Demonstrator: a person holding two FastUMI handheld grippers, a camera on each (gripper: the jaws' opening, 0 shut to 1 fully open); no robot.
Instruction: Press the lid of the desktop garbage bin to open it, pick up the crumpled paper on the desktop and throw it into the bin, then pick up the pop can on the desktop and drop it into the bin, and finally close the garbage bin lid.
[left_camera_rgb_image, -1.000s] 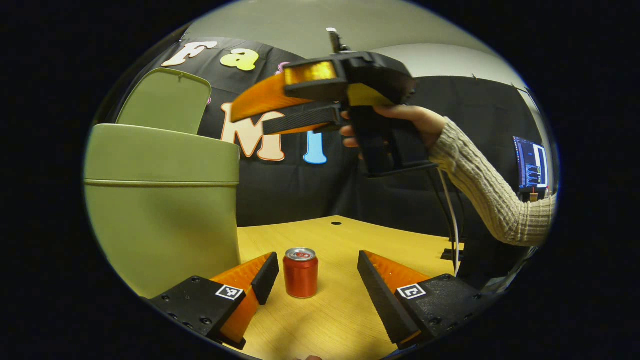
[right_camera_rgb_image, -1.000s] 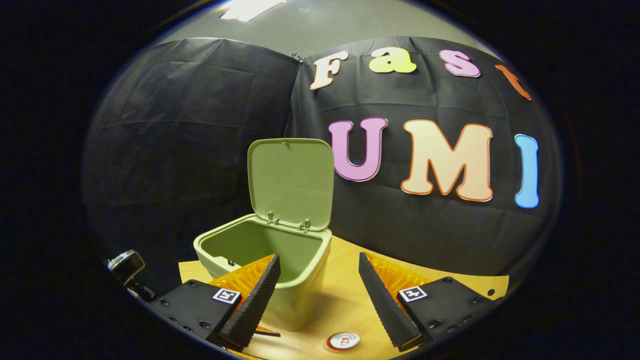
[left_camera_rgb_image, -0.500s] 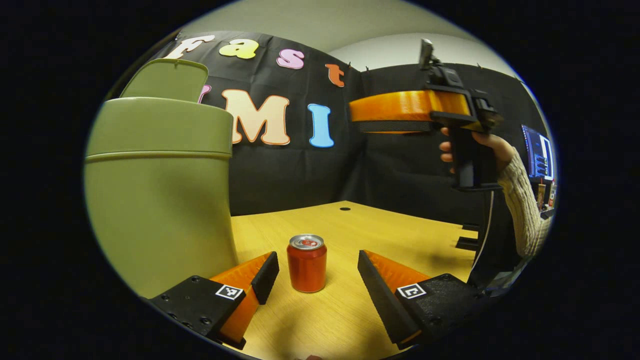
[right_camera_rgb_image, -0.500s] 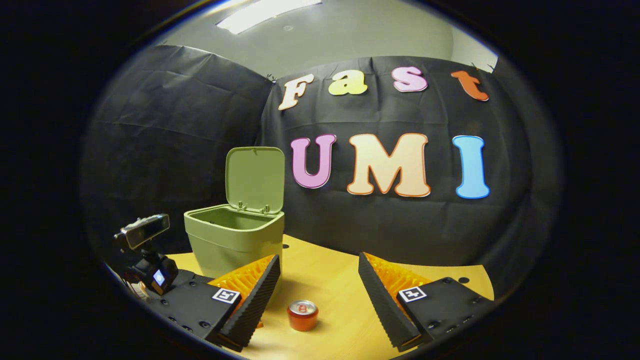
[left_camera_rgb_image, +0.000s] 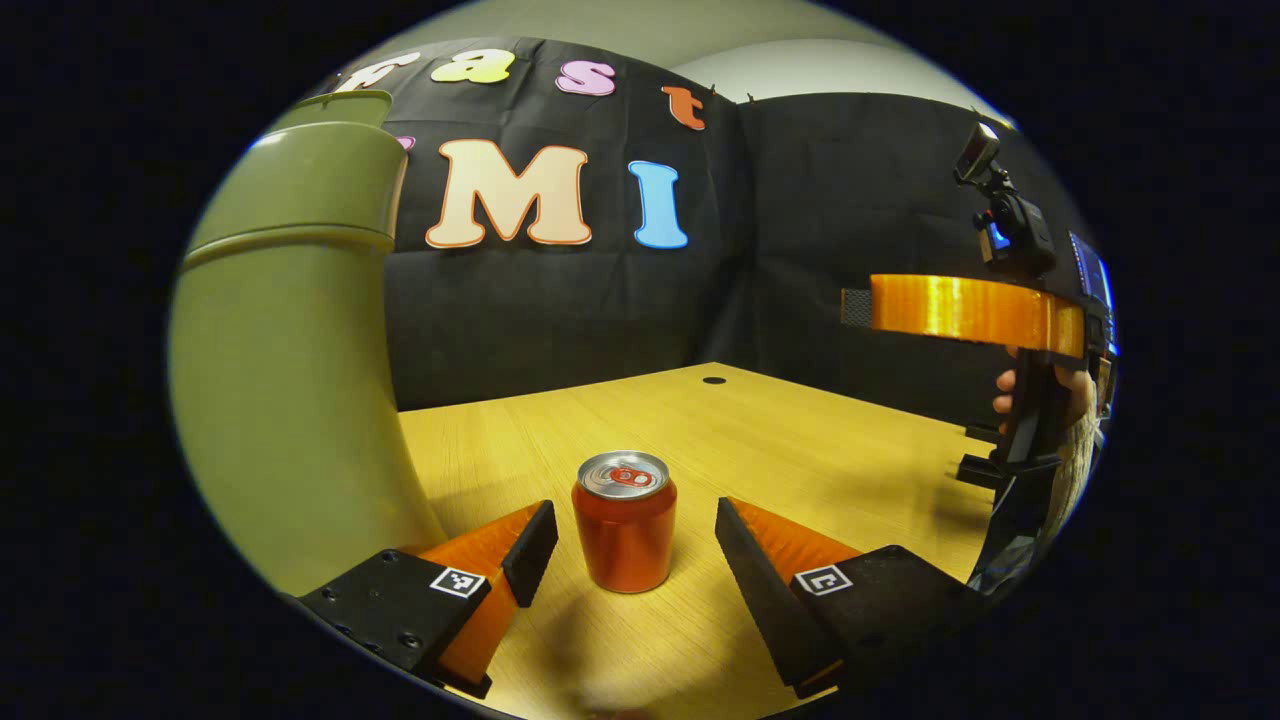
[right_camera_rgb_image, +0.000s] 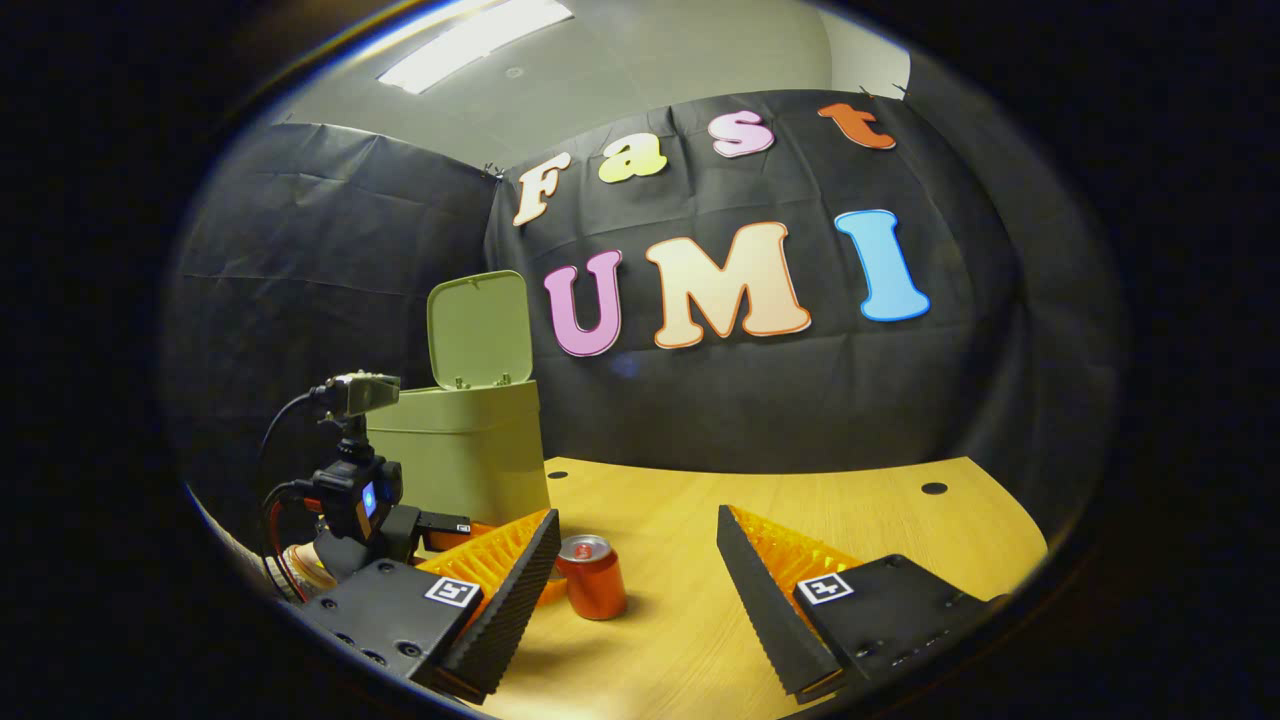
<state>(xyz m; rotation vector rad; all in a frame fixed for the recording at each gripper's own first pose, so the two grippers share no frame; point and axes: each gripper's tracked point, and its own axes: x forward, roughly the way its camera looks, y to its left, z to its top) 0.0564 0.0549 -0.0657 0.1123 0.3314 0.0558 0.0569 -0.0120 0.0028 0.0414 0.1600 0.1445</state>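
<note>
Left gripper (left_camera_rgb_image: 630, 545) sits low over the desk (left_camera_rgb_image: 800, 440), jaws wide apart with the pop can (left_camera_rgb_image: 625, 520) upright between its 2 fingers, not touching either. The open-lidded bin (left_camera_rgb_image: 290, 380) is just to its left. Right gripper (right_camera_rgb_image: 635, 580) is held up off to the side, level, fingers also spread wide, gripping nothing.

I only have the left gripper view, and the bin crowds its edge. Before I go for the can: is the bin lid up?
Observer: Yes. In the right gripper view the lid stands upright, swung back above the bin.
Operator: And the one I'm not driving: open or shut?
Observer: Open. The right gripper has its fingers wide apart with nothing between them; the can stands on the desk ahead of it.
</note>
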